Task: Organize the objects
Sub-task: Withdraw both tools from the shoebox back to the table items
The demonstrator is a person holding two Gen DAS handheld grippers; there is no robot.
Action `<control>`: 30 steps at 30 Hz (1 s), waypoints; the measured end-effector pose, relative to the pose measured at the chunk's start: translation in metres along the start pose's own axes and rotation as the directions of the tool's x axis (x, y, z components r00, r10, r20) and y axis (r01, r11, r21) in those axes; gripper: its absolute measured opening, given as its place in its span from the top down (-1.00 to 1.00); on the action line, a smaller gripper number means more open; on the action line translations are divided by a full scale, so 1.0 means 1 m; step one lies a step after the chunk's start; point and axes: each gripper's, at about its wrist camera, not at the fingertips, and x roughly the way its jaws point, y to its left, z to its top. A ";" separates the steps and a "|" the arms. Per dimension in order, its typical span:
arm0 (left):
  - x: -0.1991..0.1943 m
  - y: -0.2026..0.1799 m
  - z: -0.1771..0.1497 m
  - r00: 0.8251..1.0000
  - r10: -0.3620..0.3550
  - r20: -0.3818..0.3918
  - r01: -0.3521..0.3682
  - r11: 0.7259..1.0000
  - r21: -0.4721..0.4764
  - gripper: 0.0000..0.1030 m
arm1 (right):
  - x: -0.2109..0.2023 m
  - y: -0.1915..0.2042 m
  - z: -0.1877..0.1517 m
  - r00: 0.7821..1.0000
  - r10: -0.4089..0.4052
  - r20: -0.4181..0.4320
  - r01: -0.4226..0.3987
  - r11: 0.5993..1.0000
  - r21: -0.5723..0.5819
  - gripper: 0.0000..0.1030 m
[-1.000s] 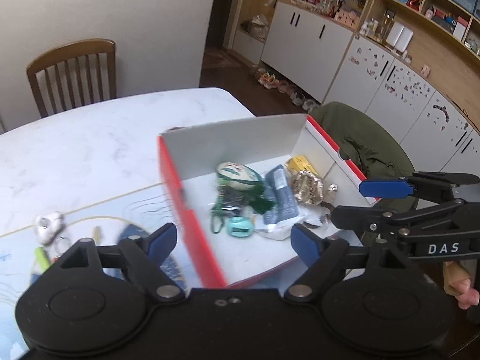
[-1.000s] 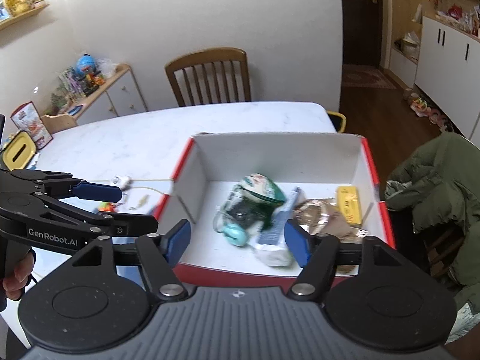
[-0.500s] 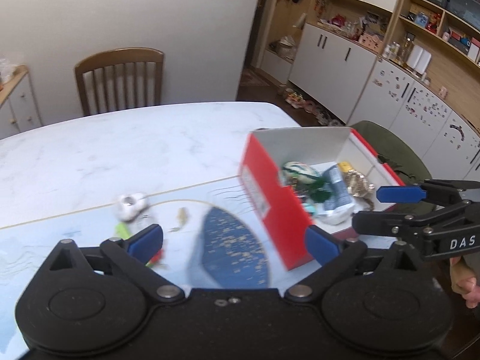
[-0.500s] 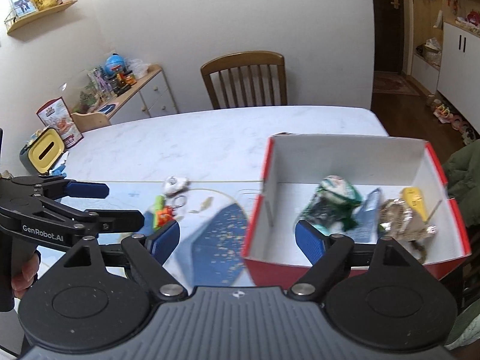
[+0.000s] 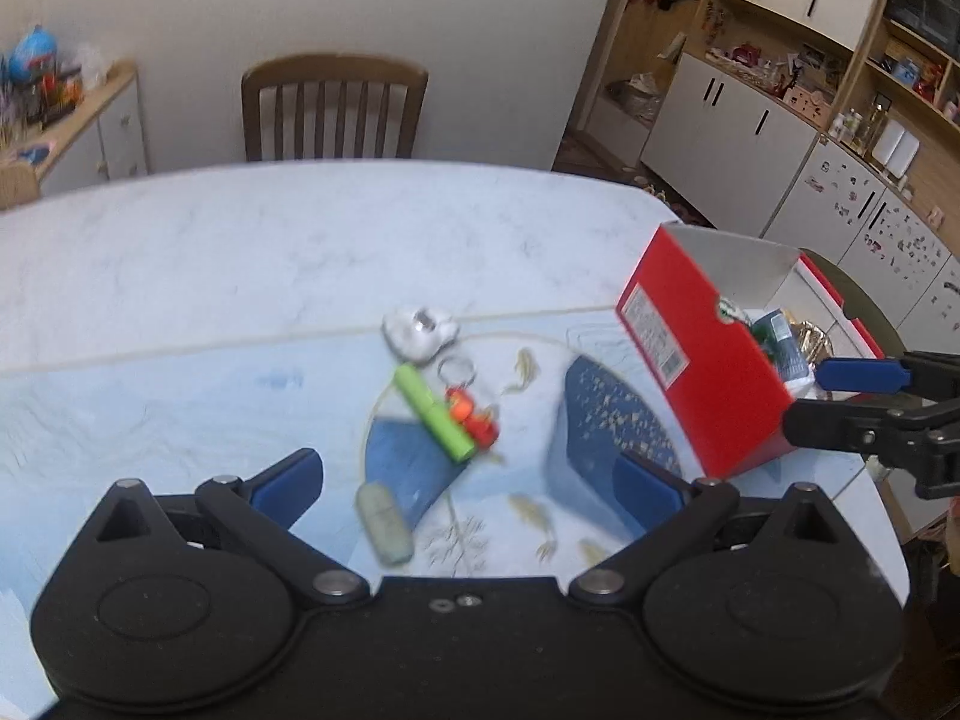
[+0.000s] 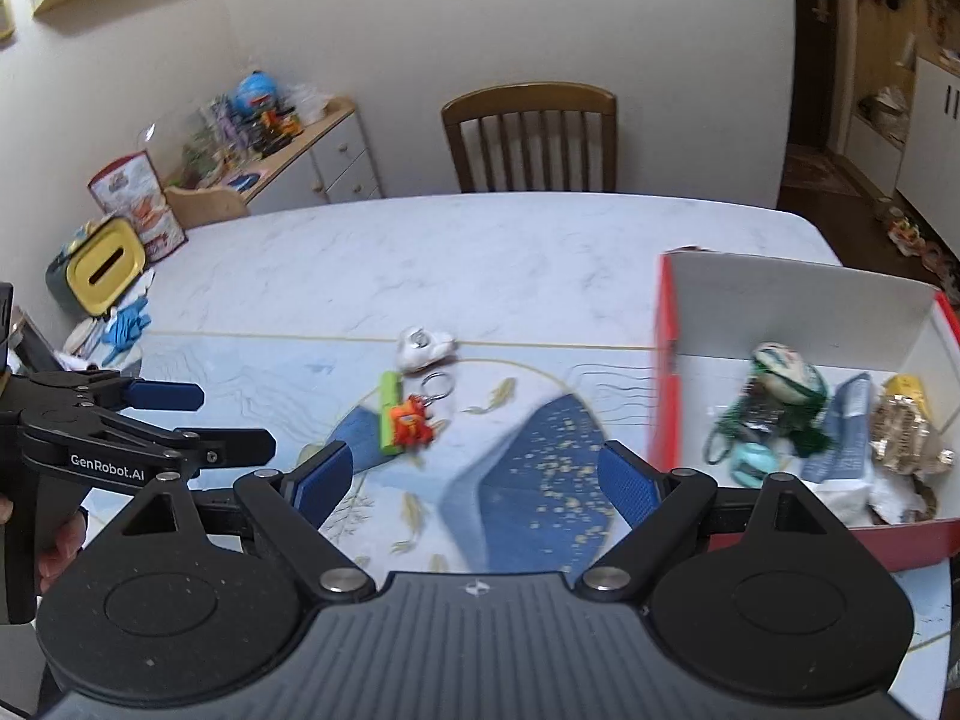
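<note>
Both claws gape empty: left claw, right claw. Best approach: drop over green cylindrical tube, avoiding orange keychain figure, then carry to red cardboard box.

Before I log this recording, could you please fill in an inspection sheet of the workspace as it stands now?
Surface: white marble-look table with a pale blue fish-print mat on the near part.
Job's things: red cardboard box with white inside at the right, holding small items; on the mat lie a white plush keychain, a green cylindrical tube, an orange-red toy keyring and a grey-green oblong capsule.
Clutter: yellow-lidded container and blue gloves at the left edge.
Grippers: left gripper and right gripper both open, empty, above the mat.
Cables: nothing seen.
Surroundings: brown wooden slat-back chair, white cabinets.
</note>
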 end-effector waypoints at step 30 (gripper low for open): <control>0.076 0.043 -0.038 0.998 0.046 -0.035 -0.049 0.995 -0.084 -0.93 | 0.163 0.028 0.023 0.971 -0.029 -0.238 0.048 0.996 0.073 -0.72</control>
